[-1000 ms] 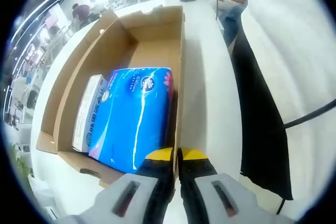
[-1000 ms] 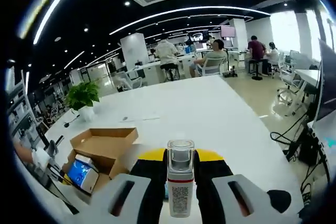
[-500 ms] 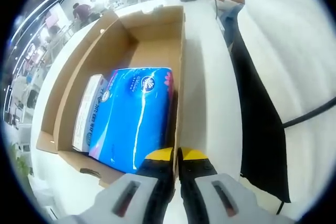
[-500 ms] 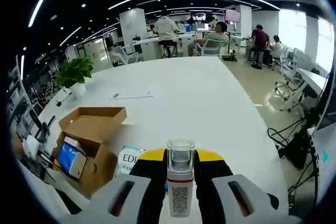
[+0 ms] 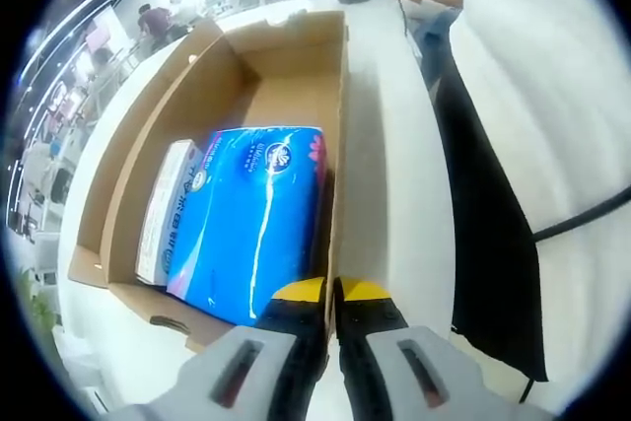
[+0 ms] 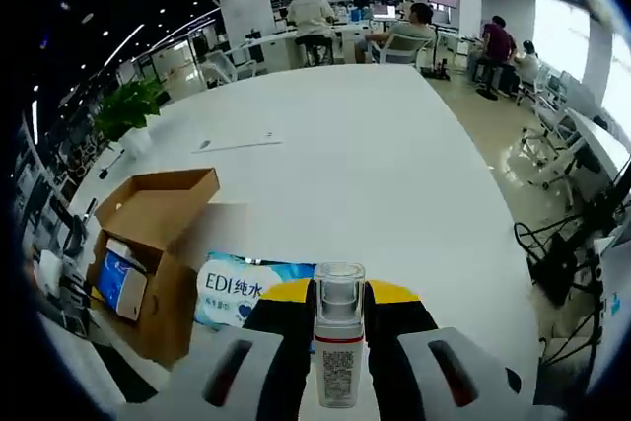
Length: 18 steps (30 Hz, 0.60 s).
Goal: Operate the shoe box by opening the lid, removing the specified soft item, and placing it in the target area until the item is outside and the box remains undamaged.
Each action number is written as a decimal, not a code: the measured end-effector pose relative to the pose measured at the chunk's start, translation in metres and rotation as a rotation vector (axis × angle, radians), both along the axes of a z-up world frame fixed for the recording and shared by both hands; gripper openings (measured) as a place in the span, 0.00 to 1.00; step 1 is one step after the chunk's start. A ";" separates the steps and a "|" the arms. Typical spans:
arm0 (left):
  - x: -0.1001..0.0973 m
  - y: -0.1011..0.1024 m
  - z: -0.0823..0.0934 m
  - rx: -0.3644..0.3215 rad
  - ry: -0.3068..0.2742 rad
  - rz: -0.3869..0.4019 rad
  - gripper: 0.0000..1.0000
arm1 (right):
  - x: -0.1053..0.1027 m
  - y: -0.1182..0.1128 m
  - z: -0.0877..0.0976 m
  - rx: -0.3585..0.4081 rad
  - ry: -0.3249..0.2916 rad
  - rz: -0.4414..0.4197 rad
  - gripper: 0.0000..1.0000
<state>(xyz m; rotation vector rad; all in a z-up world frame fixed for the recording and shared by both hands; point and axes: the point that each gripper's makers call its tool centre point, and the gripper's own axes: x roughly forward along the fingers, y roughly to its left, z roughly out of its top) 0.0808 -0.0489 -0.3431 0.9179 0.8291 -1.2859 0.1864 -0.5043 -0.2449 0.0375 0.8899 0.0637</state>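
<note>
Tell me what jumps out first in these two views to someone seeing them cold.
In the left gripper view, the bright blue tissue pack lying in the open cardboard box, with the left gripper shut on the box's near wall. In the right gripper view, the small clear-capped bottle clamped upright in the right gripper, above a white "EDI" pack lying on the white table beside the box.

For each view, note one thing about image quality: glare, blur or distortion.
Left gripper view: the white area right of the cardboard box is overexposed and smeared. Right gripper view: fisheye bends the white table edges; the small bottle is sharp.
</note>
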 end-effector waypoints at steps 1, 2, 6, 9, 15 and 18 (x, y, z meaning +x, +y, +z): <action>0.000 0.000 0.000 0.001 0.002 0.002 0.03 | 0.001 0.000 -0.002 -0.005 0.013 0.003 0.18; 0.000 0.000 0.000 0.001 0.005 0.003 0.03 | 0.002 0.000 -0.004 -0.015 0.020 0.011 0.18; 0.000 0.000 0.000 0.002 0.004 0.009 0.03 | 0.008 -0.005 -0.012 -0.003 0.075 -0.005 0.18; 0.000 0.000 0.001 0.004 0.003 0.012 0.03 | 0.015 -0.007 -0.012 0.023 0.088 -0.025 0.18; 0.001 0.000 0.000 0.005 0.006 0.010 0.03 | 0.024 -0.007 -0.027 0.017 0.154 -0.006 0.18; 0.001 0.000 0.000 0.008 0.017 0.016 0.02 | 0.025 -0.005 -0.037 0.015 0.189 -0.005 0.18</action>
